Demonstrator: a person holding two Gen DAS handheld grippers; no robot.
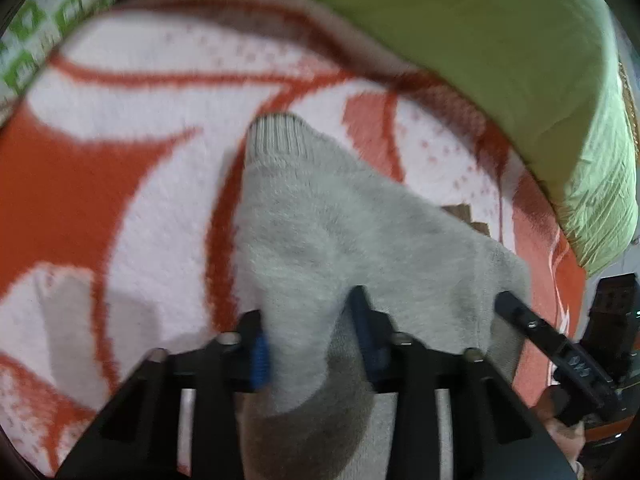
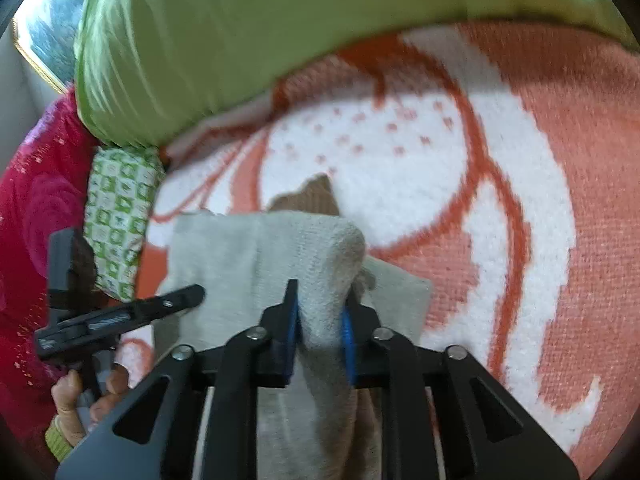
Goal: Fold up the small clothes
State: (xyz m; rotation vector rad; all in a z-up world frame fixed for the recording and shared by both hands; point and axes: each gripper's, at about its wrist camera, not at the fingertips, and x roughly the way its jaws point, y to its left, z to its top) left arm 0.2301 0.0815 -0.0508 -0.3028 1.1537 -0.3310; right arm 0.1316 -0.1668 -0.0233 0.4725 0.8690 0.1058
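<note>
A small grey sock (image 1: 320, 232) lies on an orange and white patterned blanket (image 1: 120, 168), its ribbed cuff pointing away. My left gripper (image 1: 310, 336) is shut on the near end of the sock, cloth bunched between the blue pads. In the right wrist view the same grey sock (image 2: 280, 252) is doubled over, and my right gripper (image 2: 320, 332) is shut on its folded edge. The right gripper's finger shows in the left wrist view (image 1: 520, 316) at the sock's right edge. The left gripper shows in the right wrist view (image 2: 120, 316) at the sock's left.
A light green pillow (image 2: 240, 40) lies along the far side of the blanket (image 2: 560, 160). A green and white patterned cloth (image 2: 120, 216) and a magenta fabric (image 2: 36, 200) lie to the left. A brown cloth piece (image 2: 312, 196) peeks from behind the sock.
</note>
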